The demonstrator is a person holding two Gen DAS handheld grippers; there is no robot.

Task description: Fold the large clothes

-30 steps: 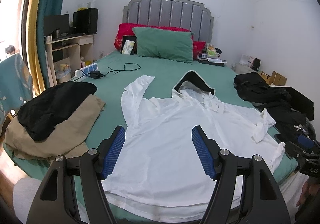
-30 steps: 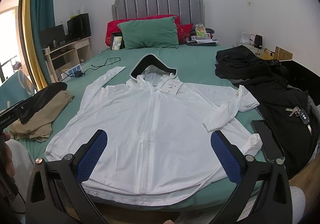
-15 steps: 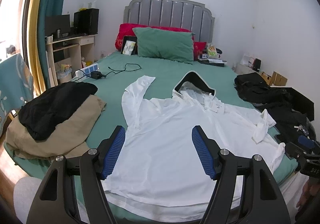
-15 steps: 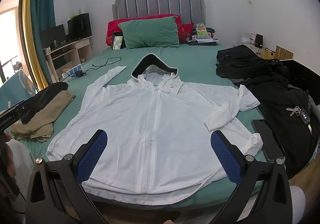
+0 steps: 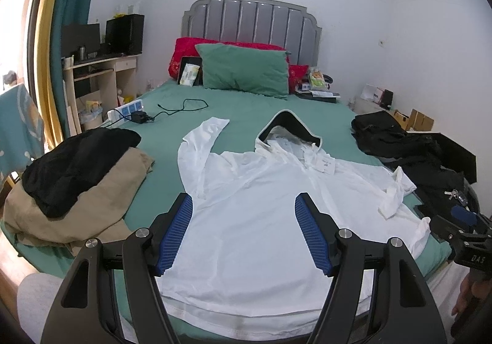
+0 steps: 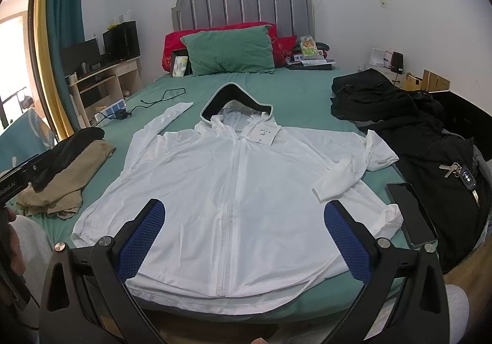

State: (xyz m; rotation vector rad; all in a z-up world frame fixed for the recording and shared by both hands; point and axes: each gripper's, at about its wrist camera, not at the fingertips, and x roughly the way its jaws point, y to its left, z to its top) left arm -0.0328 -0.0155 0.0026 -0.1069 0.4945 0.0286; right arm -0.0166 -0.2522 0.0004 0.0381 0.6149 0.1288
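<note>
Left wrist view: left hand-held gripper (image 5: pixel 243 233) hovers over the near half of the white hooded jacket (image 5: pixel 261 208), fingers spread wide apart, nothing between the blue pads (image 5: pixel 176 235). Almost nothing differs from the earlier frames; the view sits a touch nearer the bed (image 5: pixel 246 110), jacket unmoved. Jacket lies flat, front up, at the centre of the green bed, hood (image 5: pixel 287 132) at 12 o'clock toward the green pillow (image 5: pixel 246 70), hem at 6 o'clock at the bed's near edge. One sleeve runs up toward 11 o'clock, the other is folded back on itself at 3 o'clock. Black garment on tan garment pile (image 5: pixel 70 184) at 9 o'clock, apart from the jacket. Black clothes heap (image 5: pixel 399 144) at 2 o'clock. Charger cable (image 5: pixel 181 105) at 11 o'clock near the pillow.

Right wrist view: right hand-held gripper (image 6: pixel 243 233) also spread wide, empty, above the jacket hem on either side of the zipper (image 6: pixel 229 196). Same framing as before, no change in the cloth. Paper tag (image 6: pixel 266 135) rests just below the hood. Phone (image 6: pixel 410 215) at 3 o'clock just beside the jacket's edge; keys (image 6: pixel 458 173) on the black clothes further right. The left hand-held gripper's body shows at the 9 o'clock edge.
</note>
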